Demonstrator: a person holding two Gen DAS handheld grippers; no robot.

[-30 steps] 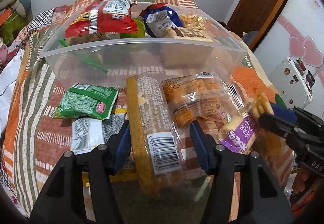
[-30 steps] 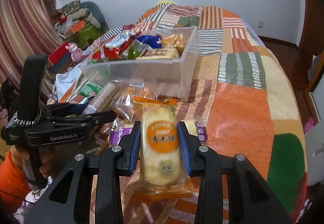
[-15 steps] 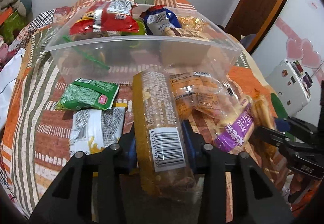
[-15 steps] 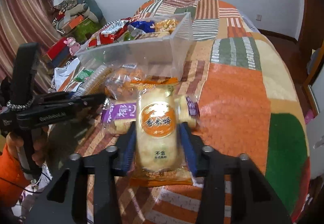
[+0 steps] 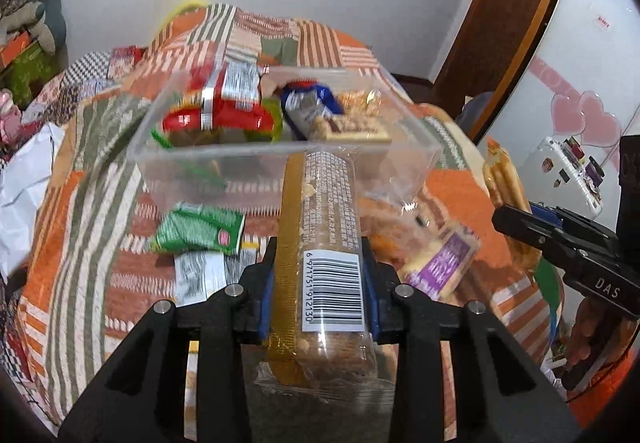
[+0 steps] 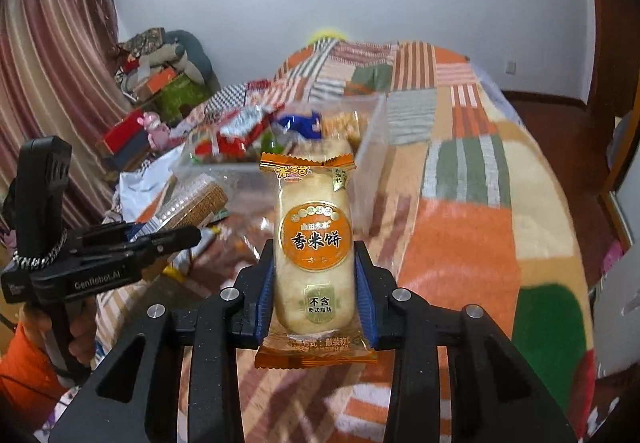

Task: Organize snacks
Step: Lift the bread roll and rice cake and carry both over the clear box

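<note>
My left gripper (image 5: 319, 283) is shut on a long clear biscuit pack (image 5: 320, 227) with a barcode label and holds it above the bed, its far end near the front wall of the clear plastic bin (image 5: 224, 163). The bin holds several snack packs. My right gripper (image 6: 314, 283) is shut on an orange rice cracker pack (image 6: 314, 243), held upright in the air in front of the bin (image 6: 370, 147). The left gripper also shows in the right wrist view (image 6: 176, 239), and the right gripper in the left wrist view (image 5: 520, 221).
Loose snacks lie on the patchwork bedspread (image 5: 80, 203): a green pack (image 5: 200, 231), a white pack (image 5: 200, 275), a purple-labelled pack (image 5: 444, 263). Boxes and toys (image 6: 160, 91) crowd the bed's left side. A door (image 5: 500, 23) stands to the right.
My left gripper closed on the biscuit pack and lifted it off the bed. My right gripper lifted the rice cracker pack higher, and both moved nearer to the bin.
</note>
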